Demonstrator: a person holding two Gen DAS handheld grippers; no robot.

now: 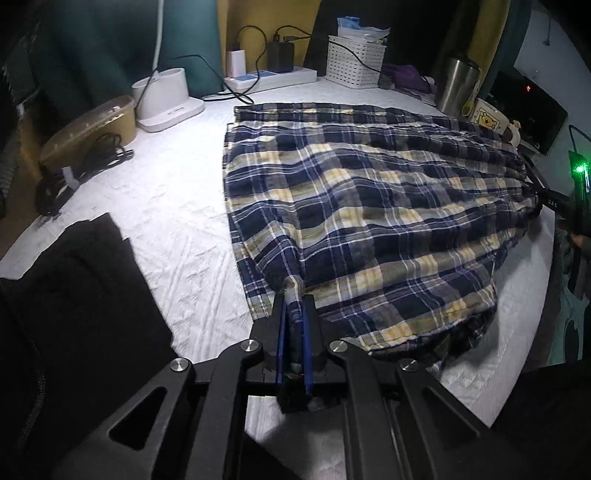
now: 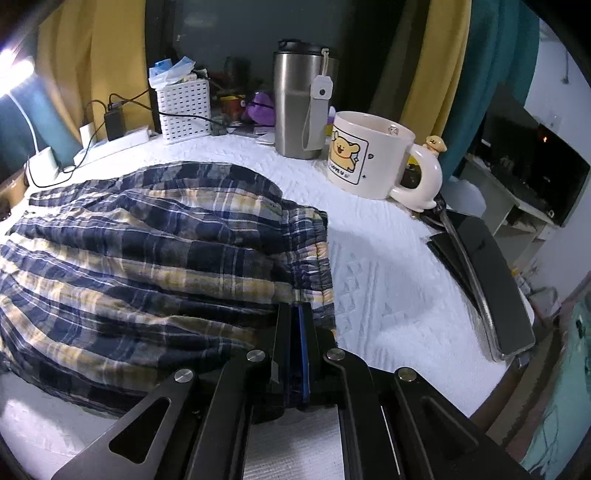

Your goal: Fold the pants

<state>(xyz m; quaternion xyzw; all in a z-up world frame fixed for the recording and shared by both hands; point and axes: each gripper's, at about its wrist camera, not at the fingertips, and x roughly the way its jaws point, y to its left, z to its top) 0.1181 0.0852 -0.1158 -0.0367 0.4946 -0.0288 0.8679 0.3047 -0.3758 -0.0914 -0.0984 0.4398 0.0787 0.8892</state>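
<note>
Plaid pants (image 1: 369,206) spread on white surface (image 1: 166,206) | left claw (image 1: 293,295) clamped on hem corner | right claw (image 2: 295,314) clamped on waistband edge | risk — thin pinch slips, or cloth drags into mug (image 2: 369,155)

A white quilted surface (image 1: 166,206) fills the scene, brightly lit against a dim room. Behind it hang mustard-yellow curtains (image 2: 432,74) and teal curtains (image 2: 491,92), with a dark panel (image 2: 229,33) between them. To the right, a dark screen (image 2: 532,170) stands on a pale shelf unit (image 2: 517,214).
</note>
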